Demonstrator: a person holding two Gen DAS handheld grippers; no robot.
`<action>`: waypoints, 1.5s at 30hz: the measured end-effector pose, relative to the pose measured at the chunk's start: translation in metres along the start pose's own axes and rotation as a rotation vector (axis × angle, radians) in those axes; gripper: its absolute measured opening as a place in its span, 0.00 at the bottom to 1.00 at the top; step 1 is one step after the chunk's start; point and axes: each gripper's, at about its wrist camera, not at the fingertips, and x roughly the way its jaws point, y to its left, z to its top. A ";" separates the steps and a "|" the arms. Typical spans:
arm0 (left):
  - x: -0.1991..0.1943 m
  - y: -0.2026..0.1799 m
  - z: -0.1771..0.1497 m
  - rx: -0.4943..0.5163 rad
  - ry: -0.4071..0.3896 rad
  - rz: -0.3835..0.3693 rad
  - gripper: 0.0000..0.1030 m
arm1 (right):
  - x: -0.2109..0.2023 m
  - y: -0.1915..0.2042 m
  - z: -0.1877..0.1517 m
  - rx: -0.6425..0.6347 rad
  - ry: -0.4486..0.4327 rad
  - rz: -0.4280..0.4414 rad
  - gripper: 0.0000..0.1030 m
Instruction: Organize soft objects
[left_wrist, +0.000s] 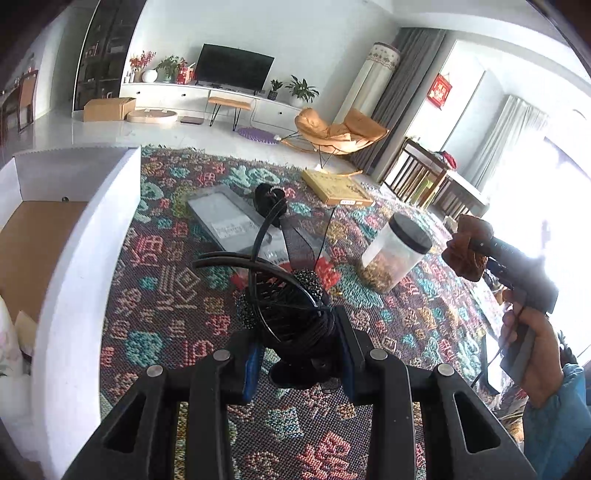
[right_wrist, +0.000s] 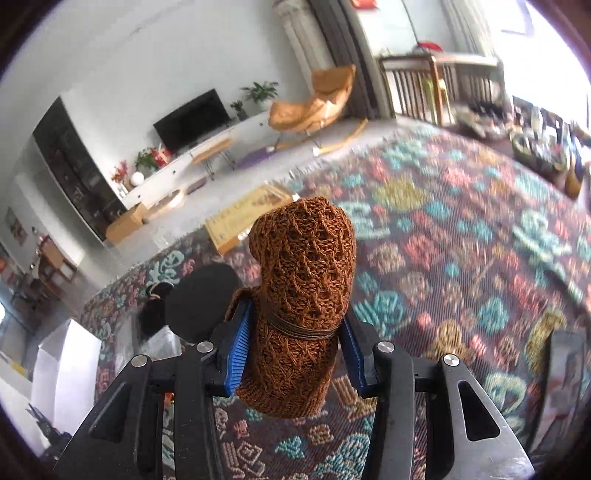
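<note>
Clamped in the left claw (left_wrist: 297, 354), the black beaded bundle (left_wrist: 291, 314) should travel steadily left to the white box (left_wrist: 74, 258), while the right claw (right_wrist: 295, 354) keeps pinching its brown knit roll (right_wrist: 303, 288) above the table (right_wrist: 461, 258).

Your left gripper (left_wrist: 295, 347) is showing matte black linkage arms with triangular cut-outs, round silver pivot pins and ribbed blue pads (left_wrist: 252, 369) lining its fingers. Your right gripper (right_wrist: 295, 354) is showing the same black frame, silver pins and blue pads (right_wrist: 236, 350). Your right hand (left_wrist: 524, 347) is wearing a blue sleeve (left_wrist: 557, 417), gathered at the cuff.
</note>
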 end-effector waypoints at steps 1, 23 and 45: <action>-0.012 0.007 0.004 -0.003 -0.015 0.005 0.33 | -0.008 0.017 0.006 -0.048 -0.027 0.010 0.46; -0.199 0.258 -0.077 -0.358 -0.114 0.604 1.00 | -0.057 0.391 -0.223 -0.559 0.432 0.779 0.82; 0.041 -0.035 -0.086 0.161 0.134 0.074 1.00 | 0.037 0.064 -0.185 -0.423 0.151 -0.160 0.82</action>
